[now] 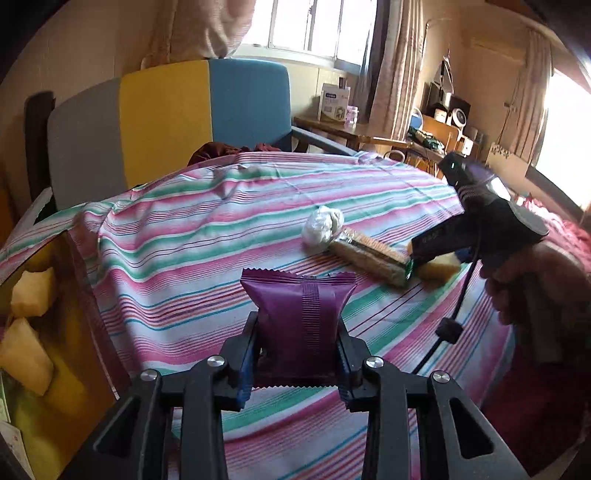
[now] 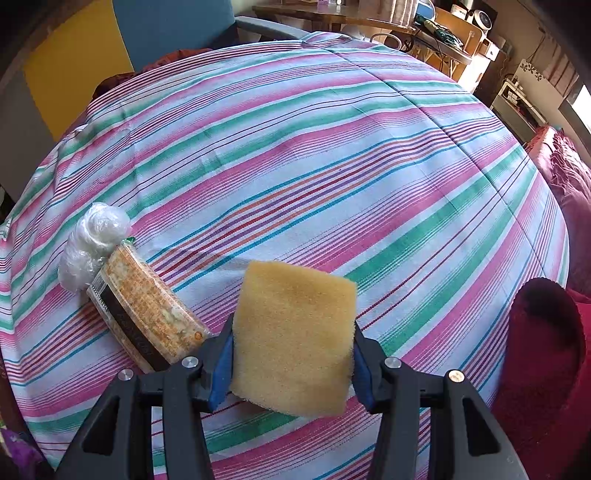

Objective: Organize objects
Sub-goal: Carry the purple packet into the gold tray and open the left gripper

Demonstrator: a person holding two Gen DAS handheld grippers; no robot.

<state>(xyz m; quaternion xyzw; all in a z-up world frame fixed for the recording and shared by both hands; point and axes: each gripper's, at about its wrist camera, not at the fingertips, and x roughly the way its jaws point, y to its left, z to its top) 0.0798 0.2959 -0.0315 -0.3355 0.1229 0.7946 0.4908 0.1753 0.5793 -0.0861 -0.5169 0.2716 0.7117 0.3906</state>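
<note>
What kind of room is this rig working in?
Probably a lived-in home room, maybe a bedroom: striped cloth over the work surface, curtained window, cluttered wooden desk with household items.

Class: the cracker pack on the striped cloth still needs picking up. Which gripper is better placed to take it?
Right, probably, once freed. The right gripper hangs beside the cracker pack, but is shut on the sponge. The left gripper, clamping the purple packet, sits farther away.

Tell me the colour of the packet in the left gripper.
Purple packet, clearest in the left wrist view.
</note>
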